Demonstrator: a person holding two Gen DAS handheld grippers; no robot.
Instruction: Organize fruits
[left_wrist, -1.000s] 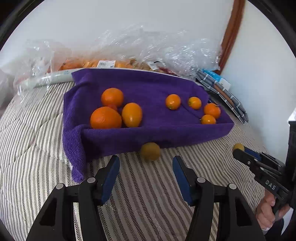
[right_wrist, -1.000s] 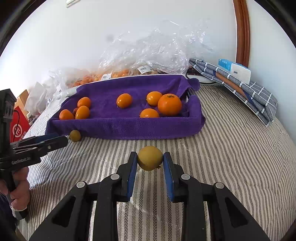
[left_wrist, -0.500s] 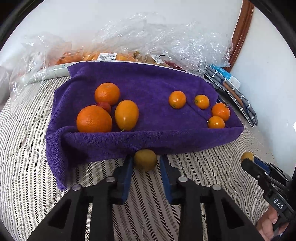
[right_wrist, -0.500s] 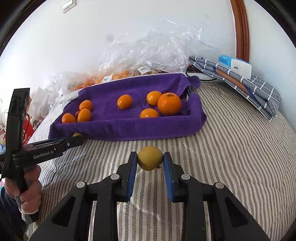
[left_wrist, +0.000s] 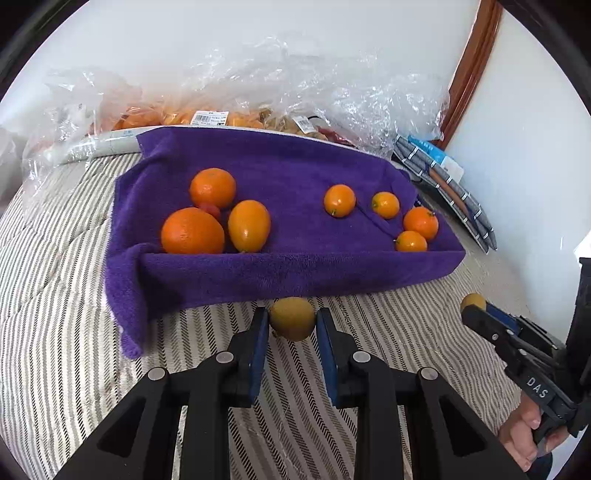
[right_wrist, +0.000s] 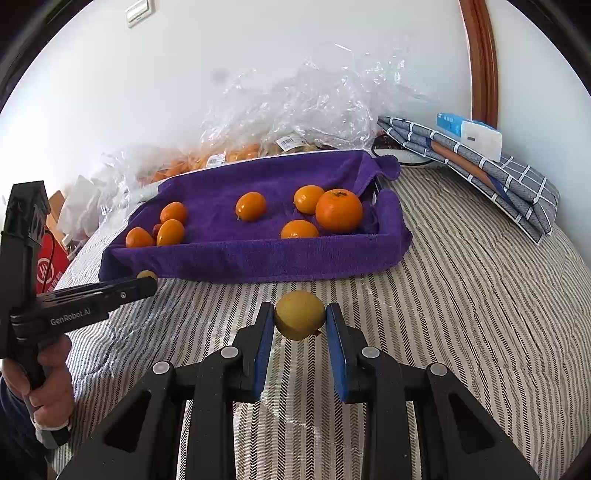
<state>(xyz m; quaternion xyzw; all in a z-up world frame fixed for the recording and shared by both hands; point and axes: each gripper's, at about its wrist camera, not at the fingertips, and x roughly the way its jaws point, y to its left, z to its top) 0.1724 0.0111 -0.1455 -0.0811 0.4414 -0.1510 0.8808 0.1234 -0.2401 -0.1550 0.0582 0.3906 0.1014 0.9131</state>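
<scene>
The left gripper (left_wrist: 291, 325) clamps a yellowish fruit (left_wrist: 291, 318) just before the purple towel (left_wrist: 295, 273); the right gripper (right_wrist: 300, 323) grips another yellow fruit (right_wrist: 299, 314).

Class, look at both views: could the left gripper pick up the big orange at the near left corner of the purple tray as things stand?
Probably not yet. The left gripper is shut on a yellow-green fruit, so its jaws are occupied. The big orange itself lies uncovered just over the tray's low towel-covered wall.

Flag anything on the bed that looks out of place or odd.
Only the purple towel lining the tray is askew: its corner droops onto the striped bedspread. Two yellowish fruits are off the tray, one in each gripper.
</scene>
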